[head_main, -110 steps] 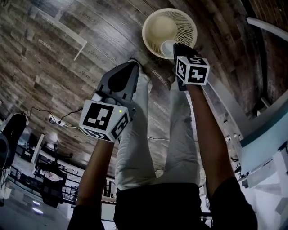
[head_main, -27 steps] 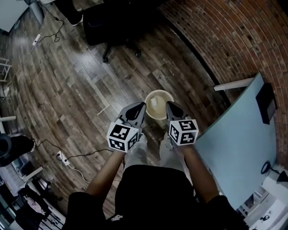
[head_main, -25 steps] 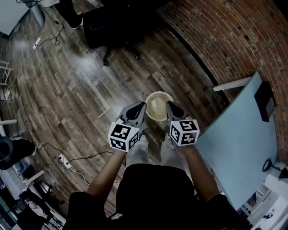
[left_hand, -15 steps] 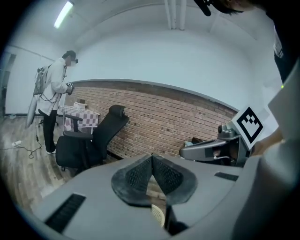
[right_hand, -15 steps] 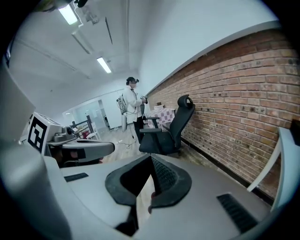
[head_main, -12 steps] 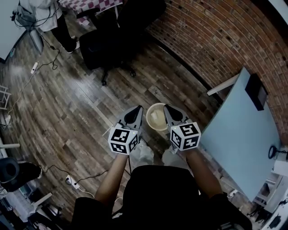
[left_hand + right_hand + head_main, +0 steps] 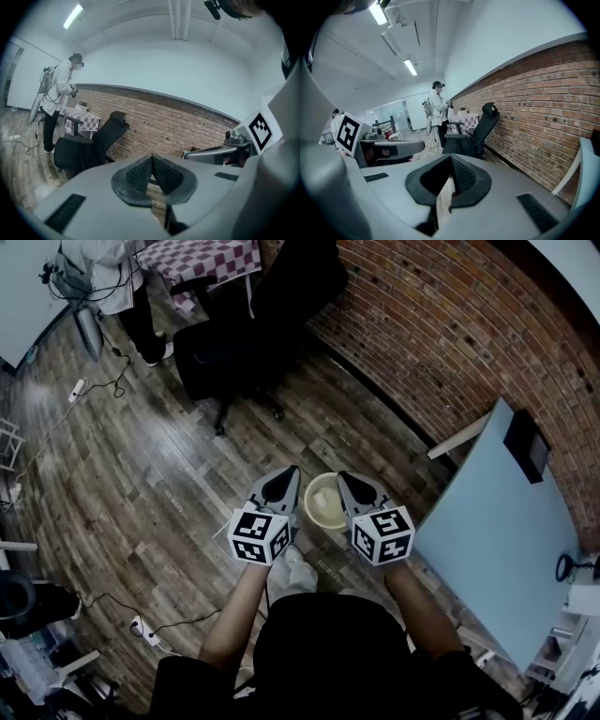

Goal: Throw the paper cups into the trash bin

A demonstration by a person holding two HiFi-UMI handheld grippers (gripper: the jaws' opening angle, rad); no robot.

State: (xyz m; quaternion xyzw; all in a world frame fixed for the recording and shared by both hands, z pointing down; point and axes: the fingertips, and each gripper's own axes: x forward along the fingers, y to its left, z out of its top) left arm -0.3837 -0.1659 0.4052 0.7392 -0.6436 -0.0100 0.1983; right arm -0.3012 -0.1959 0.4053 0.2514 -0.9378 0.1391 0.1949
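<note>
**A:** What's nearest?

**B:** Two bare forearms reaching forward. The left tool [image 7: 291, 470] and the right tool [image 7: 341, 475] are held side by side over the wooden floor [image 7: 141, 465], tips pointing away.

**A:** Are they gripping anything?

**B:** No. On the left tool the ribbed pads [image 7: 138, 176] are pressed together with nothing between them. The right tool's pads [image 7: 464, 176] meet at the tip and are just as bare.

**A:** And the trash bin?

**B:** The trash bin [image 7: 307, 504] stands on the floor just beyond the tools, and from above it shows in the gap between them. It is a cream, round, slotted basket. A pale lump [image 7: 322, 495] lies inside, too small to name for certain.

**A:** To the right?

**B:** A pale blue bench [image 7: 497, 531] runs from near to far. A flat black thing [image 7: 525, 446] rests at its far end.

**A:** Further out?

**B:** A black office chair [image 7: 248, 348] stands on the floor, well beyond the bin. A brick wall [image 7: 450, 324] runs along the far right. At the far left a bench with a checked cloth [image 7: 202, 259] sits beside a standing person in a white top [image 7: 117, 277]. Cables and a power strip [image 7: 77, 387] trail across the floor there.
</note>
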